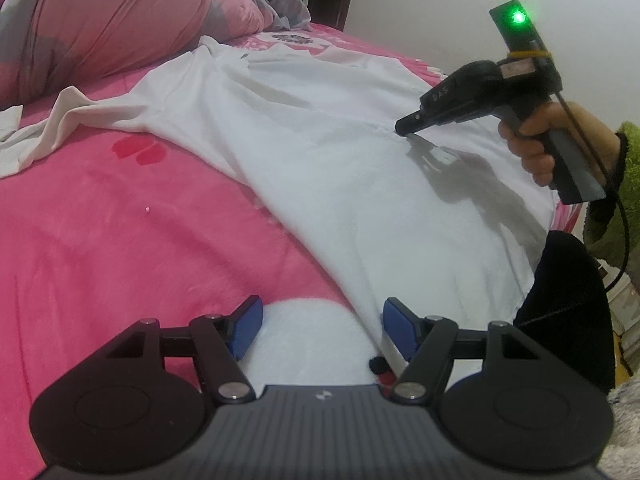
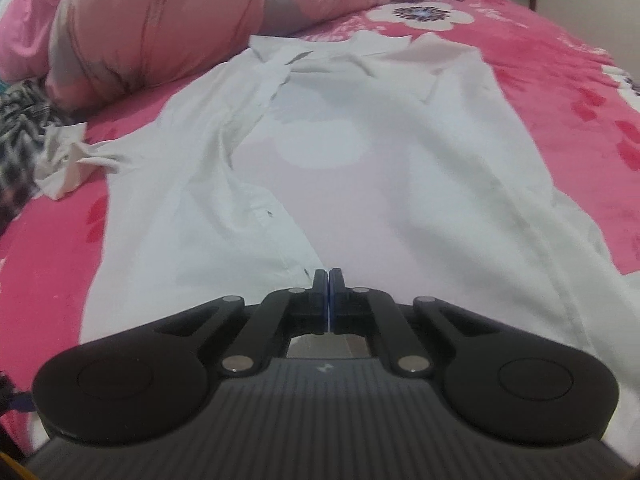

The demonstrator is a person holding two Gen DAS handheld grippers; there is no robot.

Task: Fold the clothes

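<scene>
my left claw [image 1: 322,330] is wide, blue pads [image 1: 246,332] well apart, hovering low over the bed [image 1: 100,248] at the shirt's near edge. the right pad sits over white cloth, the left over a pale patch of the blanket. nothing is between them.

my right claw [image 2: 328,280] is pinched tight, pads pressed together with only a thin line between. its tip touches the shirt [image 2: 380,184] near the button strip; whether cloth is caught between the pads i cannot tell. in the left view that same claw [image 1: 404,128] shows at 2 o'clock, nose down on the middle of the shirt [image 1: 340,152], my hand [image 1: 536,148] wrapped round its grip, a green light [image 1: 519,19] glowing on top, a green fuzzy sleeve [image 1: 628,184] at the edge.

the shirt is white and lies spread out on the pink blanket, running from the near edge up toward 12 o'clock. its collar [image 2: 288,60] is at the far end, near the duvet. one sleeve [image 2: 68,160] trails off to 9 o'clock, crumpled. the front is creased along the left side, smoother on the right.

a bunched pink and grey duvet [image 2: 160,20] sits at 11 o'clock, past the collar. a large white flower print [image 2: 420,14] shows on the blanket at 1 o'clock. a black and white patterned cloth [image 2: 20,120] lies at 9 o'clock, blurred.
</scene>
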